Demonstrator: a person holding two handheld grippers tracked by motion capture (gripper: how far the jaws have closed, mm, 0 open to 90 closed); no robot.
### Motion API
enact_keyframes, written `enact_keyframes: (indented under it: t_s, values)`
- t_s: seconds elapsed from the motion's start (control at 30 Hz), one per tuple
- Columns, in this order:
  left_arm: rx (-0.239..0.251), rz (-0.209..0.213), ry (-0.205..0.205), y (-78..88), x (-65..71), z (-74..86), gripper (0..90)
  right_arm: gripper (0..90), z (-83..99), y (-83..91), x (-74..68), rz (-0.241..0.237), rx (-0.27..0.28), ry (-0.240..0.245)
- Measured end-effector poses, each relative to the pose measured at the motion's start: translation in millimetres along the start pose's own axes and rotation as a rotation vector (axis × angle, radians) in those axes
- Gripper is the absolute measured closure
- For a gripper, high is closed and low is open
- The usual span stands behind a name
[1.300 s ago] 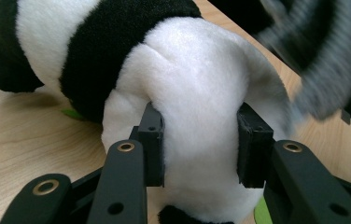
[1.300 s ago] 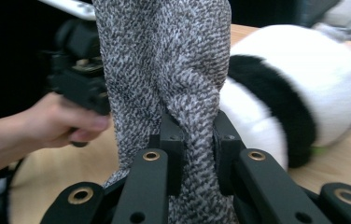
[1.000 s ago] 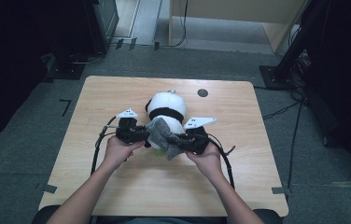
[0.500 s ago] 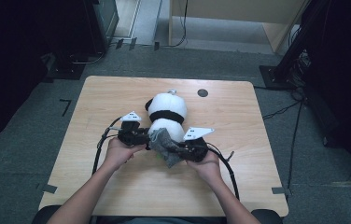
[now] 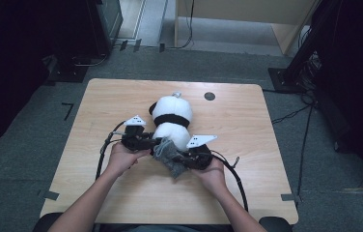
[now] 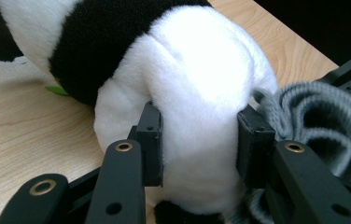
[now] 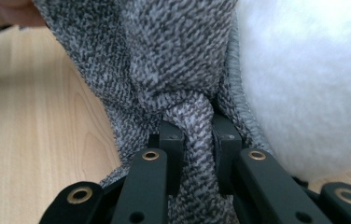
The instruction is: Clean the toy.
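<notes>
Light wooden table point(image 5: 121, 96), grey carpet floor point(image 5: 34, 145), dark surroundings

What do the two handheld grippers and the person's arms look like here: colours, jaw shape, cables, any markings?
Both the left gripper and the right gripper are black, each topped by a pale grey three-cornered plate with small dark dots. Up close, the jaws are flat black bars with brass-coloured rivets and square block pads. A black cable loops back from each. The forearms are bare, with no sleeves showing.
</notes>
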State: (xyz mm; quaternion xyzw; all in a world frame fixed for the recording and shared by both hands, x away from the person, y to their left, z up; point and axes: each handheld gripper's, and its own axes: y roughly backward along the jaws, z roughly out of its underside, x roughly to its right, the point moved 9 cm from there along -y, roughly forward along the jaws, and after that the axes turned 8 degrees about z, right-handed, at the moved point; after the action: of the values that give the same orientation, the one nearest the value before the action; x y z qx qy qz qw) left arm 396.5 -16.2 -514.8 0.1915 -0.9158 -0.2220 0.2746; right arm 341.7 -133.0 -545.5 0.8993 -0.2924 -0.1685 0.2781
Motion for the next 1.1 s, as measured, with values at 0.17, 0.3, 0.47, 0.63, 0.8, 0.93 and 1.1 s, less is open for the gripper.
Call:
enact_keyframes:
  t_s: [0.17,0.3,0.47,0.63,0.8,0.93,1.1]
  values:
    - [0.008,0.004,0.014,1.0,-3.0,-0.9,60.6,79.5,11.5,-9.9,1.1,0.011,-0.071,0.004]
    - [0.007,-0.008,0.004,2.4,-4.3,-1.4,60.7,80.1,7.2,-6.5,-1.7,-0.013,-0.085,0.012]
    - [0.009,-0.001,0.021,4.7,-7.7,-1.1,60.6,80.1,-4.4,7.9,-4.0,-0.037,-0.049,0.039]
    - [0.006,0.001,0.01,3.9,-6.9,-1.1,60.4,80.1,-31.5,30.4,-7.2,-0.042,0.078,0.046]
    - [0.004,0.005,0.007,2.2,-4.3,-1.1,60.4,80.0,-50.0,43.5,-0.7,-0.007,0.157,0.024]
    - [-0.003,0.005,-0.004,1.2,-2.7,-0.7,60.3,79.8,-49.5,33.9,5.4,0.019,0.145,0.006]
    - [-0.012,0.0,-0.01,0.3,-3.1,0.8,60.3,79.6,-38.2,15.7,10.1,0.013,0.114,-0.002]
